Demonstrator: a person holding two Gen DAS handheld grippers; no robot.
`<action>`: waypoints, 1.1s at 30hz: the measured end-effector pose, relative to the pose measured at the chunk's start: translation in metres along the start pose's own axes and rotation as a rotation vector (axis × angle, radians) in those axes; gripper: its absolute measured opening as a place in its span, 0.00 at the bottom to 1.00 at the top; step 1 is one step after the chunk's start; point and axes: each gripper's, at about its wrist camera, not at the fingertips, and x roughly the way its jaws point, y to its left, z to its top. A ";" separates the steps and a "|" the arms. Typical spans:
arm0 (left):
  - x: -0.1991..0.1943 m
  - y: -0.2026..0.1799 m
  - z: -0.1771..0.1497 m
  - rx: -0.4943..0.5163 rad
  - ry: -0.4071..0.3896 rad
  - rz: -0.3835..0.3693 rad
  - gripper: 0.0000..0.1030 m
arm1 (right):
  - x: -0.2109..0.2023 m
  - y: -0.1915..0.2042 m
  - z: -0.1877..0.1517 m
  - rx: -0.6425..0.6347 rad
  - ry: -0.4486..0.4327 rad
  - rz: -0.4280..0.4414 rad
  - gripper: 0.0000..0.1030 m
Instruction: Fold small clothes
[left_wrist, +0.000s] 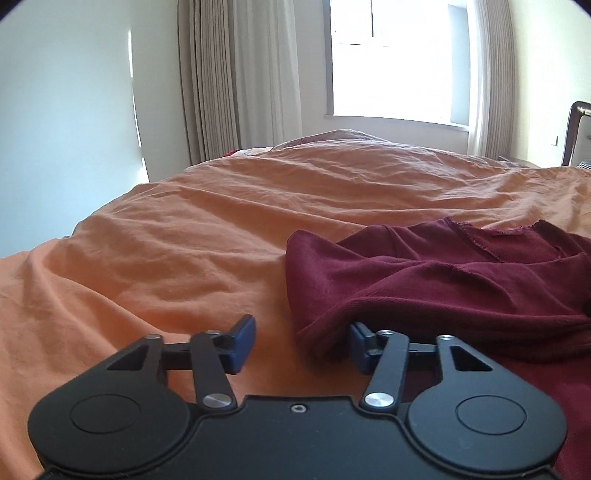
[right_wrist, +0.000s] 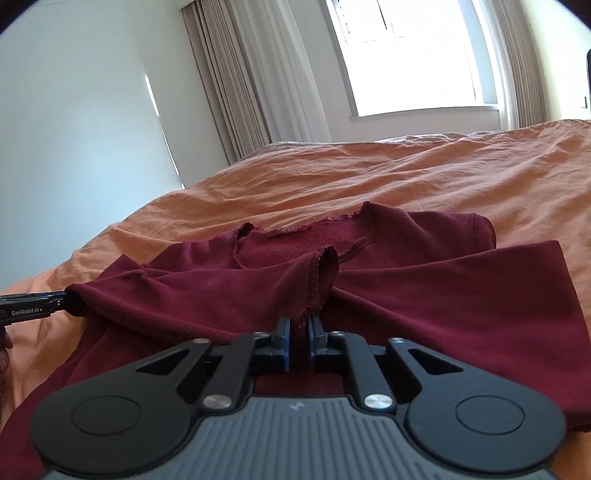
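A maroon long-sleeved top (right_wrist: 443, 295) lies rumpled on the orange bed sheet (right_wrist: 406, 173), neck opening and label facing up. My right gripper (right_wrist: 299, 332) is shut on a bunched sleeve cuff of the top, with the blue pads pressing the fabric from both sides. In the left wrist view, my left gripper (left_wrist: 299, 338) stands open at the top's (left_wrist: 443, 288) left folded edge. The fabric sits between the jaws against the right pad (left_wrist: 358, 341), while the left pad (left_wrist: 242, 341) stays clear of it. In the right wrist view, the left gripper (right_wrist: 68, 302) meets the garment's left corner.
The orange sheet (left_wrist: 184, 240) stretches wrinkled to the left and far side. Beige curtains (left_wrist: 221, 74) and a bright window (left_wrist: 388, 55) stand behind the bed. A dark headboard (left_wrist: 576, 125) shows at far right. A hand (right_wrist: 4, 354) is at the left edge.
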 end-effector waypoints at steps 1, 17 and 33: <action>-0.003 -0.001 0.002 0.005 -0.010 -0.003 0.45 | -0.003 0.000 0.002 -0.006 -0.012 -0.004 0.10; -0.006 -0.011 -0.016 0.128 0.076 0.019 0.37 | -0.009 -0.020 -0.015 0.034 -0.021 -0.055 0.11; -0.003 0.043 0.002 -0.268 0.105 -0.147 0.95 | -0.008 -0.009 -0.042 -0.048 -0.101 0.030 0.94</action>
